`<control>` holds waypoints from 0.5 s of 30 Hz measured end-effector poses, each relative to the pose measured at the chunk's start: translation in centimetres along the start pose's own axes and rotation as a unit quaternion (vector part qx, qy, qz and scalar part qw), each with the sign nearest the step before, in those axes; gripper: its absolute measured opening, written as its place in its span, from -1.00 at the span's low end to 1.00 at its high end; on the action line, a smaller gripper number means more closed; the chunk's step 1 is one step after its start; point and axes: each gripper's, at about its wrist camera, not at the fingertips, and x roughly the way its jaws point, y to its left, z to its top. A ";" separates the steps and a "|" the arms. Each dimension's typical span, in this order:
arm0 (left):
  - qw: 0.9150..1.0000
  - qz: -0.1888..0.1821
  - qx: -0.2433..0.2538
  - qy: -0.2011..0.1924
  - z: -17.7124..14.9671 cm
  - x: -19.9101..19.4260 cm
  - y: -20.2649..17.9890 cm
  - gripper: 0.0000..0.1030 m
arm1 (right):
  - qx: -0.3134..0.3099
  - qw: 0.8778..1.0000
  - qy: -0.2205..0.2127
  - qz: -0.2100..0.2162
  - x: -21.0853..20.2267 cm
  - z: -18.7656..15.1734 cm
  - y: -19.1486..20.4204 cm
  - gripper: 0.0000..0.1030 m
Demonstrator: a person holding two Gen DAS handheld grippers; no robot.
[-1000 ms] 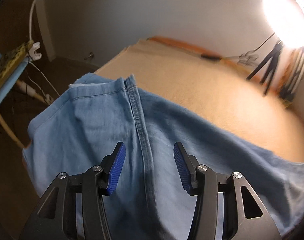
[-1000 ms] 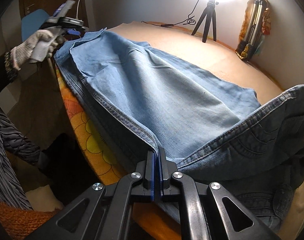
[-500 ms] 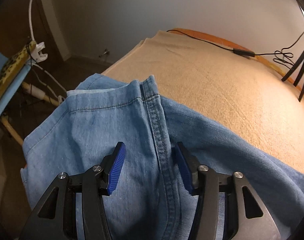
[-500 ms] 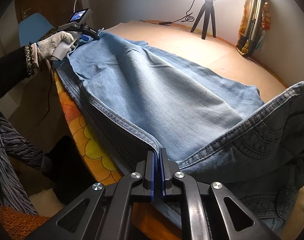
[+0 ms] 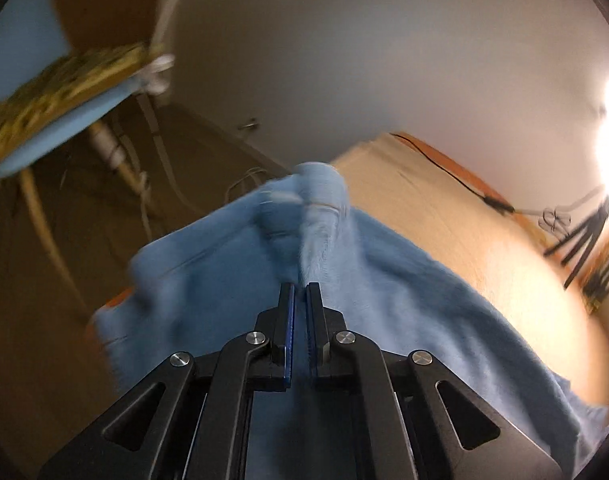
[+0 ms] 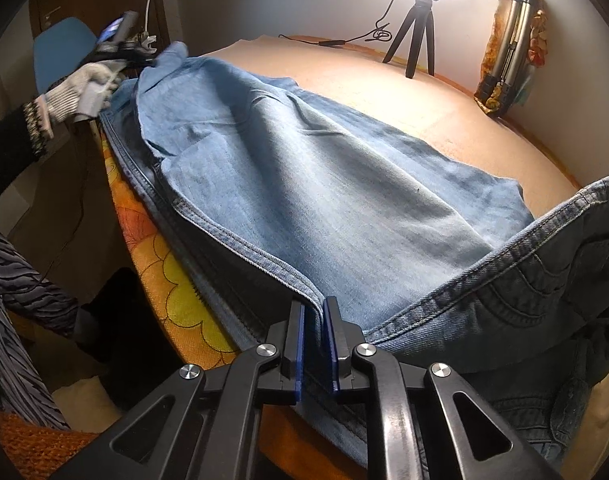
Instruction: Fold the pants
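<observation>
Light blue denim pants (image 6: 324,184) lie along the near edge of the tan table (image 6: 404,92), legs stretching to the far left, waistband and back pocket at the right (image 6: 544,280). My left gripper (image 5: 300,300) is shut on the leg hem seam (image 5: 316,220) and lifts it off the table; it also shows in the right wrist view (image 6: 144,58), held by a gloved hand. My right gripper (image 6: 314,308) is shut on the side seam (image 6: 240,240) near the waist.
A tripod with a bright lamp (image 6: 418,28) and a wrapped bundle of tripod legs (image 6: 512,48) stand at the table's far side. A cable (image 5: 464,184) runs along the far edge. A blue chair (image 5: 44,92) stands left of the table. A floral cloth (image 6: 164,272) hangs over the near edge.
My left gripper has closed on the hem seam and raised it, bunching the cloth. My right gripper stays clamped on the side seam, its jaws a little wider apart.
</observation>
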 end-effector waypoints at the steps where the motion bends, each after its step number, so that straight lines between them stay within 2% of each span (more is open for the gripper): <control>1: 1.000 0.000 -0.015 0.001 -0.2 -0.2 1.0 -0.92 | -0.001 1.000 0.001 0.000 0.0 0.0 0.0 -0.81; 7: 0.998 -0.033 -0.050 0.009 -1.5 -0.7 3.3 -0.92 | 0.002 1.000 -0.002 -0.007 -0.1 0.8 0.2 -0.79; 9: 0.996 -0.042 -0.072 0.012 -1.9 -0.7 4.2 -0.92 | -0.002 1.000 -0.005 -0.012 -0.2 1.3 0.4 -0.72; 13: 0.997 -0.022 -0.072 0.012 -0.6 -0.8 5.8 -0.91 | -0.005 1.000 -0.011 -0.009 -0.8 1.7 0.7 -0.38; 15: 0.996 -0.027 -0.080 0.008 0.8 -1.3 6.9 -0.90 | -0.003 1.000 -0.018 -0.011 -1.3 1.8 0.7 -0.36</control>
